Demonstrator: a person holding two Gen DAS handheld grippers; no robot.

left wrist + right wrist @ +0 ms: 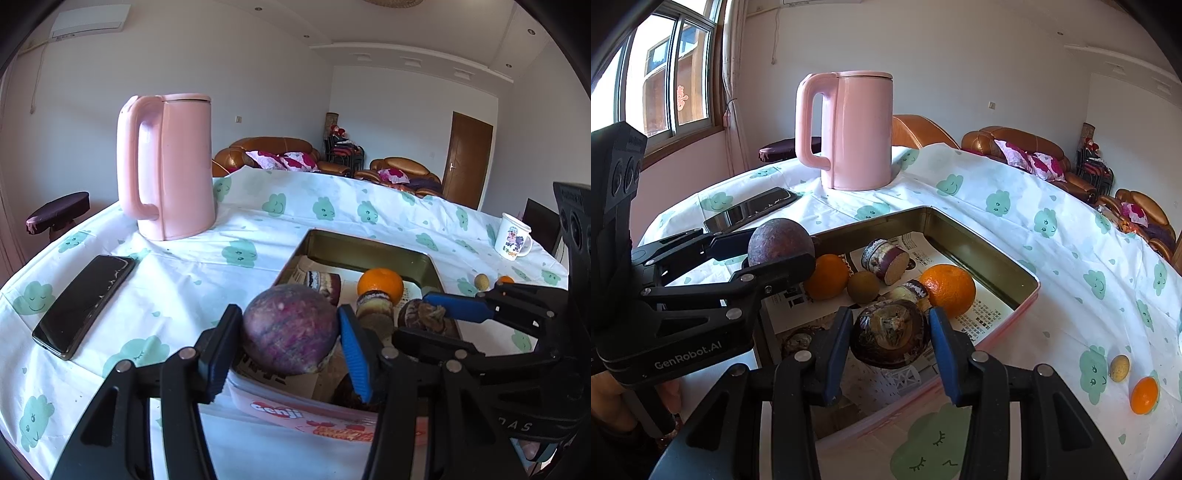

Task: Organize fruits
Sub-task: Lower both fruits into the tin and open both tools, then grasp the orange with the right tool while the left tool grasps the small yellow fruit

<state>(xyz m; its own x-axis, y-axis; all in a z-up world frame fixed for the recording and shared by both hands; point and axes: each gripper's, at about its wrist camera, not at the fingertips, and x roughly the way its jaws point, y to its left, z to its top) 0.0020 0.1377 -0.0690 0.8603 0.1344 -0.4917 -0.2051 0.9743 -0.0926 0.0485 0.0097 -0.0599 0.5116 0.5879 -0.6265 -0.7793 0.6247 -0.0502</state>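
a pale pink kettle (pixel 855 131) stands at eleven o'clock on a white tablecloth (pixel 1015 218) printed with mint-green smiling clouds. the tin (pixel 964 230) is gold inside, pink outside; oranges (pixel 947 290) glow bright beside a mottled purple fruit (pixel 290 328).

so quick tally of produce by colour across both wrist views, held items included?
Orange: 3, two in the tin, one small on the cloth
Purple or dark: 4, one in the left gripper, one in the right gripper, two cut pieces
Brownish-green: 2
Total: 9
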